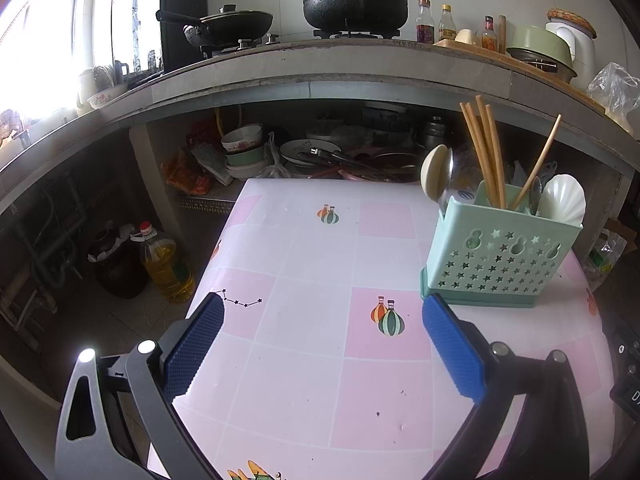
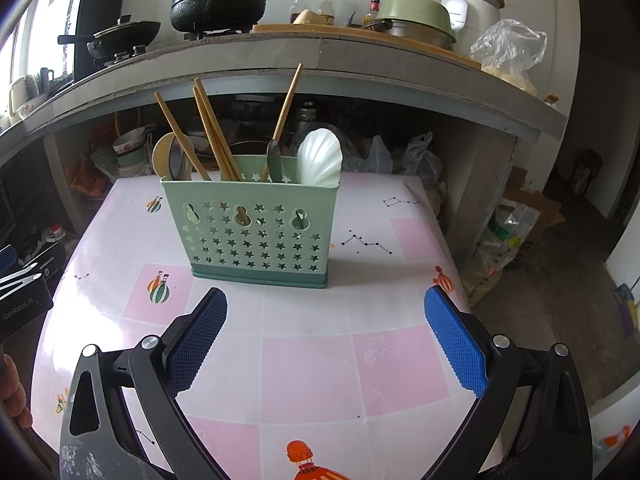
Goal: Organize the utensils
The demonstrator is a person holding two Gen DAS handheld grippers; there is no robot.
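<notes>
Standing upright on the pink-checked bench (image 2: 304,360), the green utensil caddy (image 2: 256,232) holds chopsticks (image 2: 212,132) and spoons (image 2: 320,156). Right gripper (image 2: 326,312) wide open, empty, just short of it. Left gripper (image 1: 322,322) likewise open, caddy ahead to its right.

Black arms, seemingly ribbed blue fingers (image 2: 456,340)

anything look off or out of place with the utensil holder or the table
Nothing stands out. The green utensil holder stands upright on the table, with chopsticks, spoons and a white shell-shaped scoop inside it. No utensils lie loose on the visible cloth, and both grippers are open and empty.
</notes>
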